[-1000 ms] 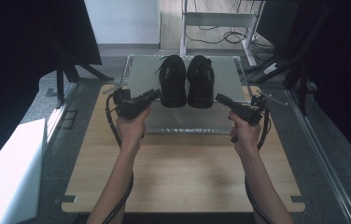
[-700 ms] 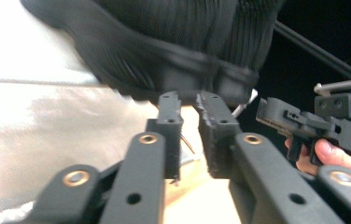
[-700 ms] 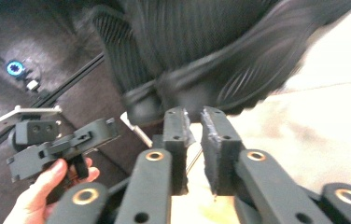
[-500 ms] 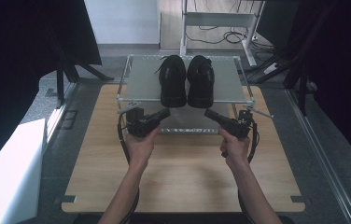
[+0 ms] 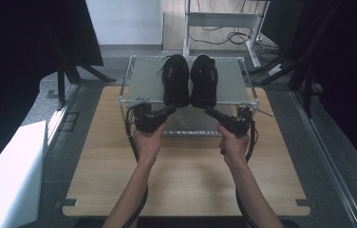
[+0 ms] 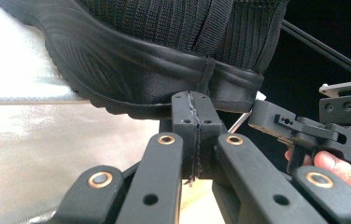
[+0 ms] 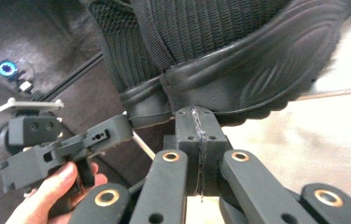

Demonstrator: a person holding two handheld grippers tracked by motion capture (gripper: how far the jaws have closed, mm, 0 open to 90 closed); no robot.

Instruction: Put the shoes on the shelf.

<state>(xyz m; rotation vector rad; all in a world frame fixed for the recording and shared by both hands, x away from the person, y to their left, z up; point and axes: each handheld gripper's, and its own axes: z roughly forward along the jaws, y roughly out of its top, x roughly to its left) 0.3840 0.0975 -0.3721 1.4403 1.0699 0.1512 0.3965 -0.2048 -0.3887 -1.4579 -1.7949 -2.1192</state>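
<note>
While grippers close empty, shoe heels overhang shelf edge.

wooden table | grey rack on it | two black shoes on rack

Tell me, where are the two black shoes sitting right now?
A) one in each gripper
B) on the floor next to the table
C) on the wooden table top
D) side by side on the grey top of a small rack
D: the high view shows the two black shoes side by side on the rack's grey top shelf, above the wooden table, with both shut grippers just below their heels.
</note>
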